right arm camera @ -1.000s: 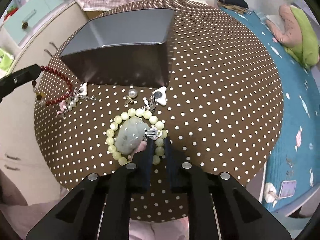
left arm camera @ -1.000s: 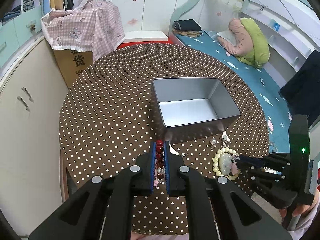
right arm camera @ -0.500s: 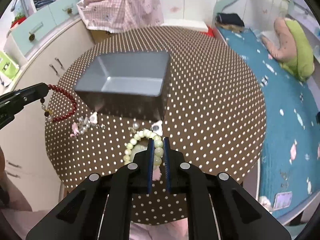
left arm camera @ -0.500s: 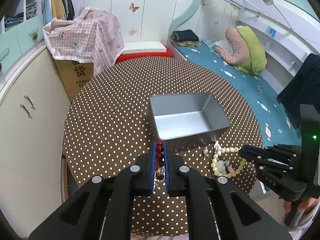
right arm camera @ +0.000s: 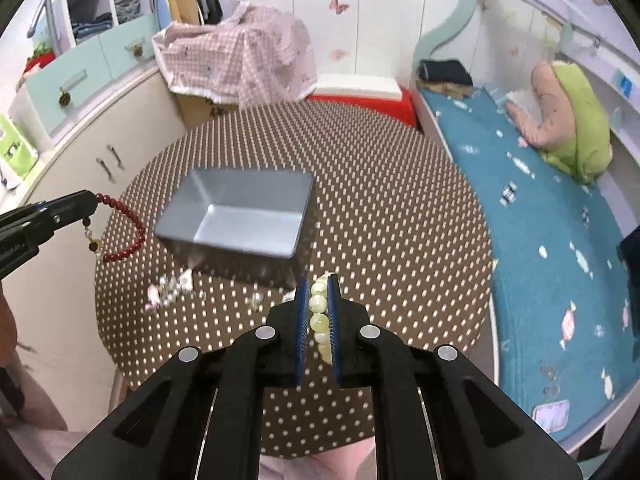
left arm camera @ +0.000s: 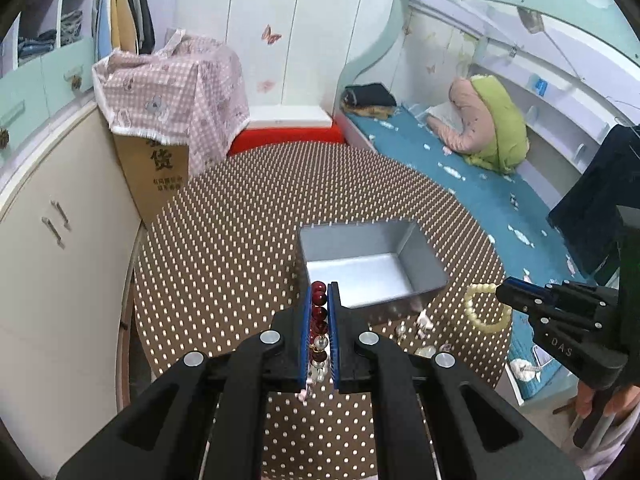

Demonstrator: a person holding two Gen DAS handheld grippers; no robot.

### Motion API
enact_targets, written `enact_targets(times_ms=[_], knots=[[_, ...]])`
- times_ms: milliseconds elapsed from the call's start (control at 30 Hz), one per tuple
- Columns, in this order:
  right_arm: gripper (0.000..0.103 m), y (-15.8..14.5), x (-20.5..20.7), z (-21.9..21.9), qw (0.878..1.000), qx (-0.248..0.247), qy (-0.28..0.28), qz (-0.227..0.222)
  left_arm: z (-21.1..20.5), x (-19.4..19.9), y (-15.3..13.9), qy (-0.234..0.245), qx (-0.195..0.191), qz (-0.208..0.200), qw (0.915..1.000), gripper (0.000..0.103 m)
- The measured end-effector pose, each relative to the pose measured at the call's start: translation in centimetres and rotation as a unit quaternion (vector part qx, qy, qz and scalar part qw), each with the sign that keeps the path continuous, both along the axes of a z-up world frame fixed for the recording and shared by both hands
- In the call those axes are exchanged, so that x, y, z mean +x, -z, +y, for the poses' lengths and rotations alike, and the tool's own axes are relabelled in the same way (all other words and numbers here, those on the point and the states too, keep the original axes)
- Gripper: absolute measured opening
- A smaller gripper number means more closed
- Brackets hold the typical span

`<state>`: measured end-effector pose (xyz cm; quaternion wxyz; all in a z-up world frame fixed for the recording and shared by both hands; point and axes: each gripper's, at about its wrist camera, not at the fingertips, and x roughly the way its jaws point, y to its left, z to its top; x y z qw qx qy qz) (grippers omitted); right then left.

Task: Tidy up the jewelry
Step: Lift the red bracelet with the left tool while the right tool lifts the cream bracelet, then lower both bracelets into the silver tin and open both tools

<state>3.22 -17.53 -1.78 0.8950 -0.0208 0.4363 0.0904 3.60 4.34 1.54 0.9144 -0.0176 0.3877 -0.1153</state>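
My left gripper (left arm camera: 320, 292) is shut on a dark red bead bracelet (left arm camera: 319, 312), held high above the table; it hangs from the gripper in the right wrist view (right arm camera: 126, 236). My right gripper (right arm camera: 319, 284) is shut on a pale green bead bracelet (right arm camera: 318, 312), also lifted; it dangles in the left wrist view (left arm camera: 482, 310). An open grey metal box (left arm camera: 420, 252) sits on the round brown polka-dot table (right arm camera: 400, 220), ahead of both grippers. Small earrings and pearl pieces (right arm camera: 172, 290) lie on the table in front of the box.
A cream cabinet (left arm camera: 60, 260) stands left of the table. A cardboard box under a pink checked cloth (left arm camera: 172, 92) is behind it. A blue bed (right arm camera: 560, 260) with a green and pink pillow runs along the right.
Both grippers have risen well above the table. The green bracelet has been lifted off the table by the right gripper; the red bracelet hangs higher in the left one.
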Motion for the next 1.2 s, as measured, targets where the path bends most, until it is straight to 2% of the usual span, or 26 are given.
enact_targets(times_ms=[267, 467, 767, 1000, 1200], knots=[[0.01, -3.2, 1.4, 1.3, 0.998, 0.01, -0.025, -0.05, -0.3, 0.4, -3.2, 0.014, -0.018, -0.047, 0.9986, 0.006], [0.01, -4.0, 3.8, 2.4, 0.997, 0.034, -0.045, -0.055, -1.2, 1.8, -4.2, 0.023, -0.029, -0.059, 0.9976, 0.006], [0.01, -2.3, 7.8, 3.7, 0.997, 0.054, -0.049, -0.027, -2.3, 5.3, -1.8, 0.029, -0.041, -0.006, 0.9987, 0.006], [0.01, -0.6, 9.2, 3.8, 0.997, 0.063, -0.047, -0.003, -2.6, 7.7, 0.4, 0.017, -0.039, 0.03, 0.9987, 0.006], [0.012, -0.5, 9.2, 3.3, 0.996, 0.078, -0.047, -0.005, -2.6, 8.3, 1.1, 0.017, -0.041, 0.036, 0.9984, 0.008]])
